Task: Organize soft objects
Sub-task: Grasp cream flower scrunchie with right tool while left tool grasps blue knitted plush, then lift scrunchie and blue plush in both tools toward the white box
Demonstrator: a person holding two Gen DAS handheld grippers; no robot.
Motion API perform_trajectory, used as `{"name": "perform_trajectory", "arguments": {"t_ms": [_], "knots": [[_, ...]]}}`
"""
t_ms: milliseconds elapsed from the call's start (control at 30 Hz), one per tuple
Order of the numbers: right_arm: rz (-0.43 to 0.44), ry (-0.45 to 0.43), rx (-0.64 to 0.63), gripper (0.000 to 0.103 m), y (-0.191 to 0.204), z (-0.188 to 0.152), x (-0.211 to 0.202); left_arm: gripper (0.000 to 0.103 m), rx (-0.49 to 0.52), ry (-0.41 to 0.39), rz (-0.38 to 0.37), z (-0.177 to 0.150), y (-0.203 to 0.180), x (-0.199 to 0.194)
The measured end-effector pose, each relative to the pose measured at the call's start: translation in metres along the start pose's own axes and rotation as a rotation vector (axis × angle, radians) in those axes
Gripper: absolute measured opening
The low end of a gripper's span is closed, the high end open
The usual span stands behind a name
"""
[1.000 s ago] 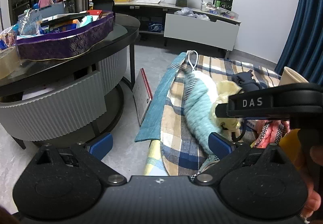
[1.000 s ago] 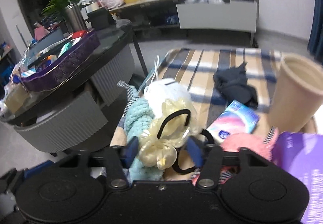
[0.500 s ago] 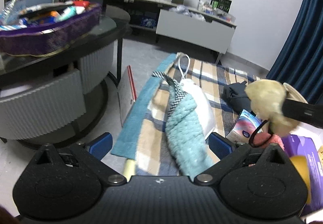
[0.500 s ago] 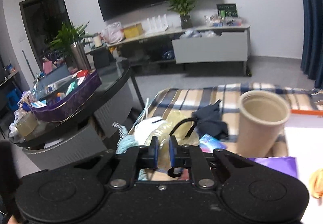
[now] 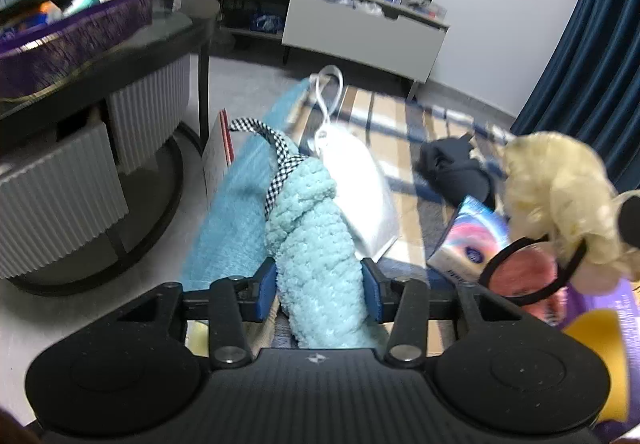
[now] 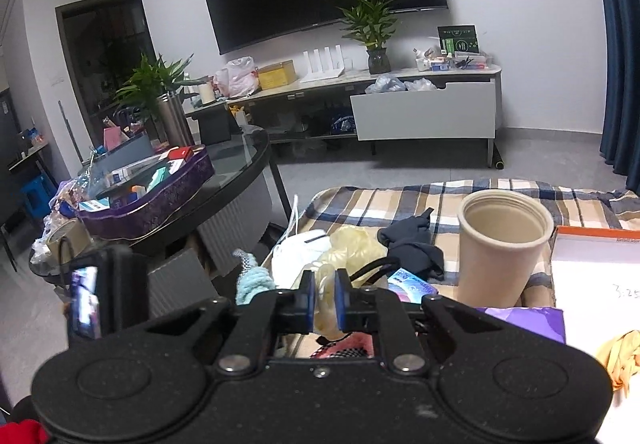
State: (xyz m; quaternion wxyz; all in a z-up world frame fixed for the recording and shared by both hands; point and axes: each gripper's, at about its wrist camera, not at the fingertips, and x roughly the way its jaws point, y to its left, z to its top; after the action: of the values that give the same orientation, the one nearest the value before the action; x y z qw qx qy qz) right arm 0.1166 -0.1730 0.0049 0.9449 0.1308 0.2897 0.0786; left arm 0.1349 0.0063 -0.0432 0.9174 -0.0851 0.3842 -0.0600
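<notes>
A fluffy light-blue cloth [image 5: 312, 228] with a checked strap lies on the plaid blanket [image 5: 400, 116]. My left gripper [image 5: 319, 284] is closing on it, and both blue pads touch its sides. A cream scrunchie [image 6: 352, 244] with a black hair tie [image 5: 516, 296] hangs above the blanket. My right gripper [image 6: 321, 296] is shut on the scrunchie [image 5: 560, 184], which shows at the right in the left wrist view. A white face mask [image 5: 356, 172] lies beside the blue cloth, and a dark cloth [image 5: 452, 168] sits further back.
A tissue pack [image 5: 468, 240] and a pink soft item [image 5: 528, 276] lie under the scrunchie. A beige paper cup [image 6: 500, 244] stands on the blanket to the right. A round glass table [image 6: 240, 152] with a purple tray [image 6: 160, 196] is at the left. A teal towel [image 5: 236, 204] hangs off the blanket's left edge.
The left jaws went from wide open to closed around the light-blue cloth. The right gripper shut on the cream scrunchie and lifted it off the pile, up and to the right.
</notes>
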Motion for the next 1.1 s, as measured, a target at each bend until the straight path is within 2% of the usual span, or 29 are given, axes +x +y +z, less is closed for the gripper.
{"name": "perform_trajectory", "arguments": {"t_ms": [300,500,1100], "knots": [[0.004,-0.037,0.002,0.012,-0.005,0.0,-0.02,0.04,-0.019,-0.082,-0.095,0.014,-0.006,-0.055],[0.021,-0.064,-0.017,0.012,-0.004,0.001,-0.038,0.04,-0.003,-0.157,-0.109,0.023,-0.027,-0.085],[0.0,-0.134,-0.008,0.012,-0.02,-0.002,-0.091,0.04,0.079,-0.184,-0.149,0.014,-0.065,-0.116]]}}
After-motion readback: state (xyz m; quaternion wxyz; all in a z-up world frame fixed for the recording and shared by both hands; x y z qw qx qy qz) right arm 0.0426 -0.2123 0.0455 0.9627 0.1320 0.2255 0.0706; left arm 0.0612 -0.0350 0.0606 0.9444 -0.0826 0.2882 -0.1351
